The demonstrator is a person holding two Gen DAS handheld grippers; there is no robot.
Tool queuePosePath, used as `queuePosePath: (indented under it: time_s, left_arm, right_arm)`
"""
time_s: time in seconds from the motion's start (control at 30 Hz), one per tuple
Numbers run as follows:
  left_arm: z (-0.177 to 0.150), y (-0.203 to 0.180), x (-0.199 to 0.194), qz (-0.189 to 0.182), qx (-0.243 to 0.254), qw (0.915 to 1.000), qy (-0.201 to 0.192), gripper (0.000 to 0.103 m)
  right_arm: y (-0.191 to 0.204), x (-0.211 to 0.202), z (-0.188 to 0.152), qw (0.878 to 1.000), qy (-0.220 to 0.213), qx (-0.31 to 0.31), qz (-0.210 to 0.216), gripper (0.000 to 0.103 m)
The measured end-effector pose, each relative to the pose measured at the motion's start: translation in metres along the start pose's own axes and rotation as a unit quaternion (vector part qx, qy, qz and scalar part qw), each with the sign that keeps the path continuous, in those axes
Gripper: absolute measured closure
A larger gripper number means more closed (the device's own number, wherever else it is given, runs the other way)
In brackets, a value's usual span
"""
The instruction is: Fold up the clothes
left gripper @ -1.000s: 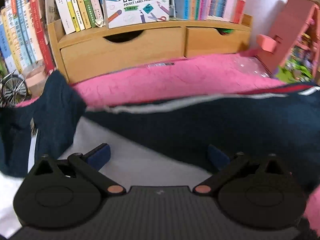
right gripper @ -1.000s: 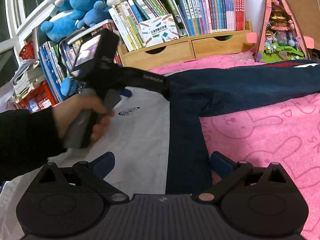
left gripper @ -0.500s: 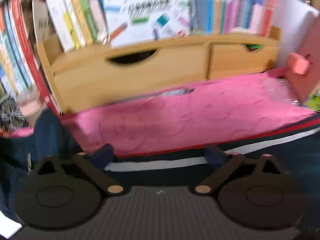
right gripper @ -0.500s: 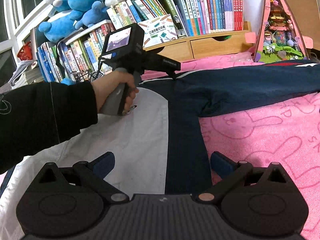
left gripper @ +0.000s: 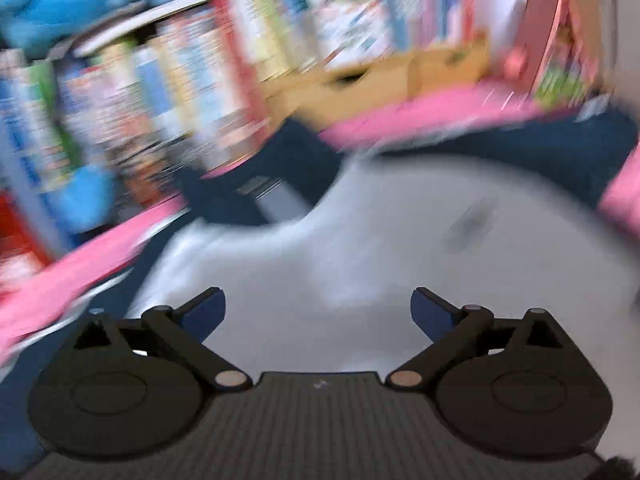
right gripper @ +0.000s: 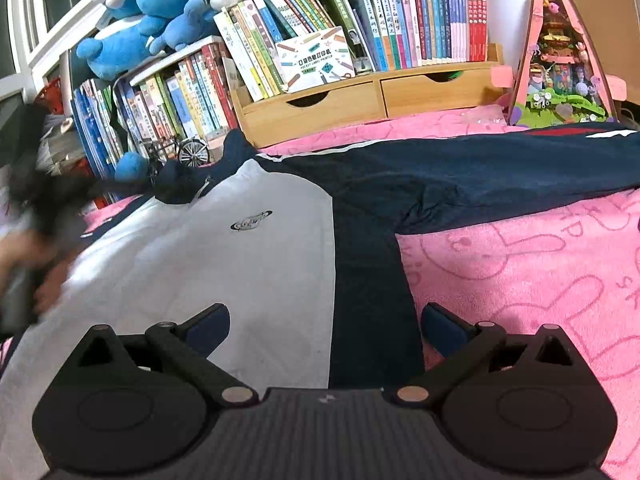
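Observation:
A navy and white jacket (right gripper: 240, 264) lies spread flat on a pink blanket (right gripper: 520, 272), its navy sleeve (right gripper: 480, 176) stretched out to the right. My right gripper (right gripper: 324, 320) hovers open over the seam between the white chest panel and the navy side, nothing between its pads. In the blurred left wrist view my left gripper (left gripper: 318, 304) stands wide over the white panel (left gripper: 360, 248), its jaws opening, nothing between them. The navy collar (left gripper: 256, 184) lies ahead of it. A hand (right gripper: 24, 264) holding that gripper shows blurred at the left edge.
Behind the blanket stand a wooden drawer unit (right gripper: 360, 100) with books on top, more books at the left, blue plush toys (right gripper: 152, 12) above them, a small bicycle model (right gripper: 188, 152) and a pink toy house (right gripper: 560, 64) at the right.
My left gripper has swung fast from the sleeve's far edge near the drawers to the left side of the jacket, over the white panel. The right gripper has stayed still.

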State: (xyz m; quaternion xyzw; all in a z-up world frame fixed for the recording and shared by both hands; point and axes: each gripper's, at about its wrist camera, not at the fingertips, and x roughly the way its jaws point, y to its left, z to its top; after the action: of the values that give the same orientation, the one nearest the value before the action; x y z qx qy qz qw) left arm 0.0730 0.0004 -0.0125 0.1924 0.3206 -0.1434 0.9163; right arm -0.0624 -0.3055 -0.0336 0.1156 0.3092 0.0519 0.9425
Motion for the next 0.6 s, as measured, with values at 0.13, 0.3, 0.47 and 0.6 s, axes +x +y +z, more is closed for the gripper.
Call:
queuePosePath:
  time_s: [0.13, 0.3, 0.47, 0.6]
  left_arm:
    - [-0.048, 0.074, -0.02, 0.068, -0.051, 0.9957, 0.036, 0.002]
    - [-0.09, 0.173, -0.032, 0.133, -0.174, 0.9736, 0.064, 0.0]
    - [-0.137, 0.249, -0.063, 0.195, -0.295, 0.9324, 0.074, 0.001]
    - [-0.167, 0.278, -0.123, 0.217, -0.368, 0.904, -0.005, 0.007]
  right_arm:
    - [0.007, 0.003, 0.0, 1.0, 0.007, -0.02, -0.017, 0.0]
    - [0.018, 0.009, -0.001, 0.997, 0.022, -0.056, -0.047, 0.0]
    - [0.029, 0.014, -0.003, 0.993, 0.035, -0.089, -0.072, 0.0]
    - [0.028, 0.014, -0.003, 0.993, 0.035, -0.088, -0.073, 0.0]
